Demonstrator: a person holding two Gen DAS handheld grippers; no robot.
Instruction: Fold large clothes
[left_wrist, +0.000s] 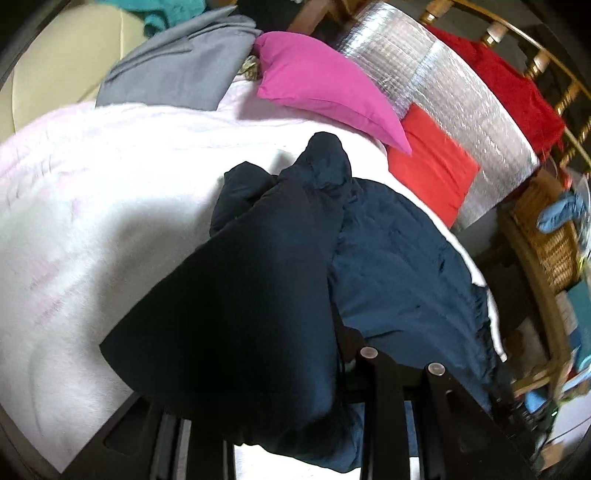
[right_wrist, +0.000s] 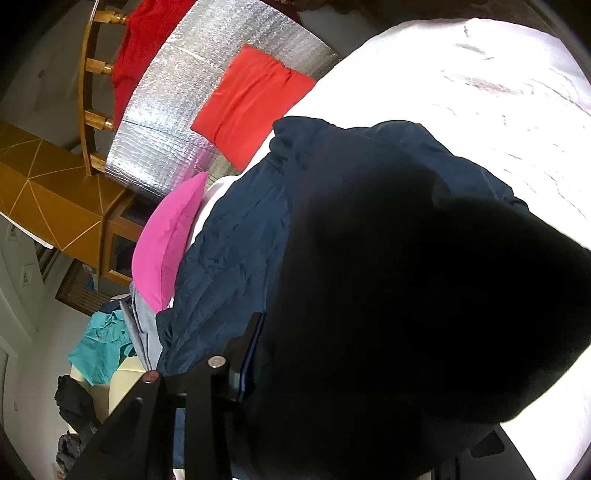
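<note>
A large navy blue garment (left_wrist: 399, 266) lies on a white blanket (left_wrist: 110, 221) covering the bed. A dark fold of it drapes over my left gripper (left_wrist: 332, 369), which is shut on the cloth and lifts it; only the right finger (left_wrist: 369, 354) shows. In the right wrist view the same navy garment (right_wrist: 236, 266) fills the middle, and a dark fold hides most of my right gripper (right_wrist: 266, 354), shut on the cloth, with its left finger (right_wrist: 236, 354) showing at the fabric edge.
A pink pillow (left_wrist: 325, 85), a red cushion (left_wrist: 432, 173) and a silver foil mat (left_wrist: 443, 96) lie at the bed's head. A grey garment (left_wrist: 177, 62) and teal cloth (right_wrist: 99, 350) lie aside. A wooden headboard (left_wrist: 546, 66) and a wicker basket (left_wrist: 546, 236) stand at the right.
</note>
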